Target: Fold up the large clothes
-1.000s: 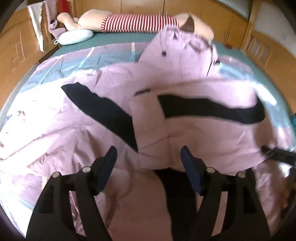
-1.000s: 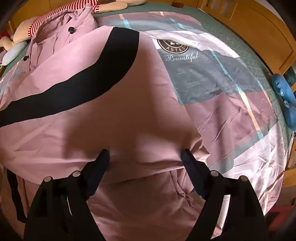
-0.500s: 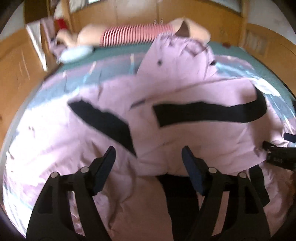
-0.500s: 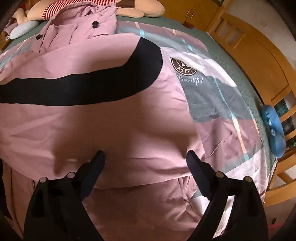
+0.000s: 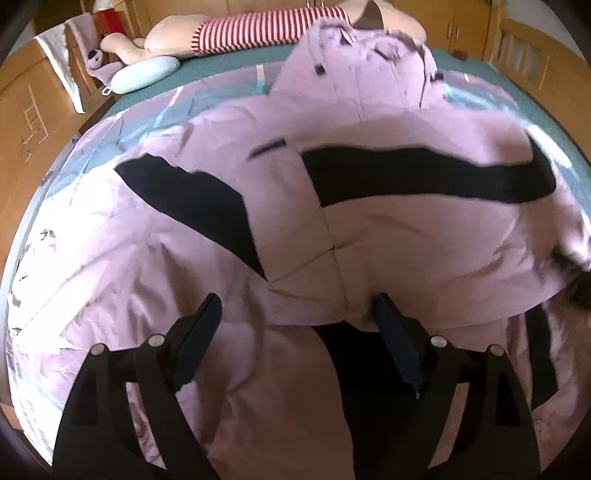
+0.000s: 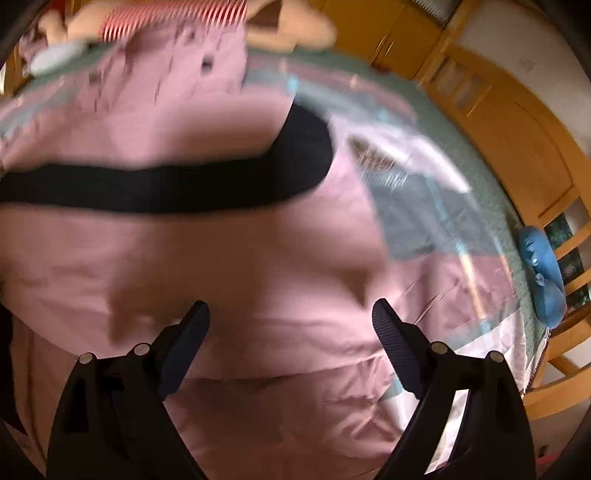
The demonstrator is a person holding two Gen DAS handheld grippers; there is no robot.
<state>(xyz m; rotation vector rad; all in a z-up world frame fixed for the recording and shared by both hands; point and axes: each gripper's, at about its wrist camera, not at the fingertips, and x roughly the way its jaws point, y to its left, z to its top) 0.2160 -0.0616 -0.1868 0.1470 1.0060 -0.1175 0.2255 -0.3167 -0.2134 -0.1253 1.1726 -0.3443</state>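
Both your claws have just been opening, the left claw (image 5: 295, 314) and right claw (image 6: 291, 317) now spread with nothing pinched, hovering above the pink jacket (image 5: 406, 240) lying folded on the bed (image 6: 461, 221) below, seemingly freeing you to regrip.

Daylit bedroom: a bed (image 5: 229, 64) with patterned quilt (image 6: 436, 206), wooden cupboards (image 5: 461, 22) behind, wooden bed frame (image 6: 517, 122) at right, striped plush (image 5: 266, 31) by the headboard.
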